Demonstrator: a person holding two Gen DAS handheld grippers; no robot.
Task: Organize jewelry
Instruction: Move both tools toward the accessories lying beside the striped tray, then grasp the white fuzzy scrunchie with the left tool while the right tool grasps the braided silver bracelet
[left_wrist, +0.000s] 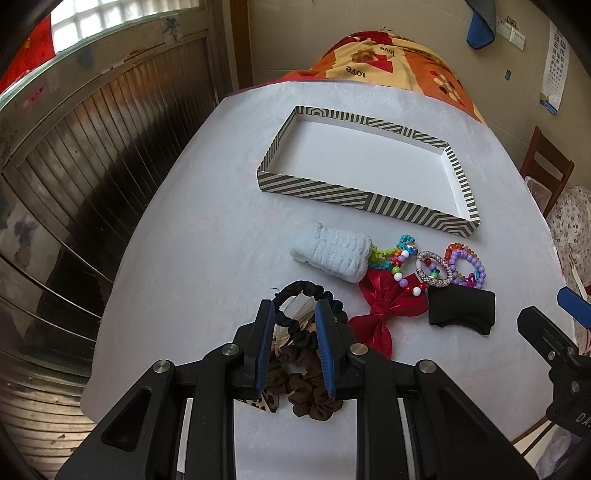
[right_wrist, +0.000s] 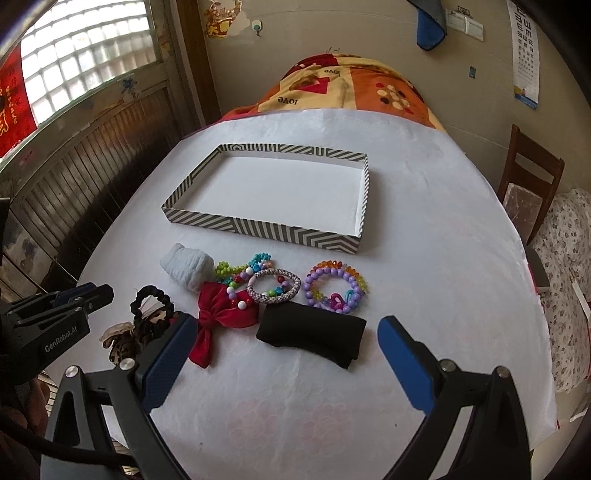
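The soft, light black fabric scrunchie (left_wrist: 306, 299) near the tabletop's (left_wrist: 192, 258) near edge is straddled by the half-open left gripper (left_wrist: 295, 314), best pinched across its band, while the right gripper (right_wrist: 288, 332) is held wide open.

A white cloth (right_wrist: 424, 229) covers the table. Beyond its far edge, at 12 o'clock, lies an orange blanket (right_wrist: 369, 85) printed with hearts and the word "love". At 10 o'clock a glass-block window (right_wrist: 85, 59) sits above dark slatted panelling (left_wrist: 92, 155), with a red banner (right_wrist: 13, 110) at its left. On the beige wall at 1 o'clock hang a blue cloth (right_wrist: 428, 33), 2 switches (right_wrist: 465, 22) and an eye chart (right_wrist: 526, 55). A gold decoration (right_wrist: 221, 18) and a small hook (right_wrist: 257, 26) are at 11 o'clock. At 3 o'clock stands a wooden chair (right_wrist: 532, 181), with floral fabric (right_wrist: 569, 277) just beside it.
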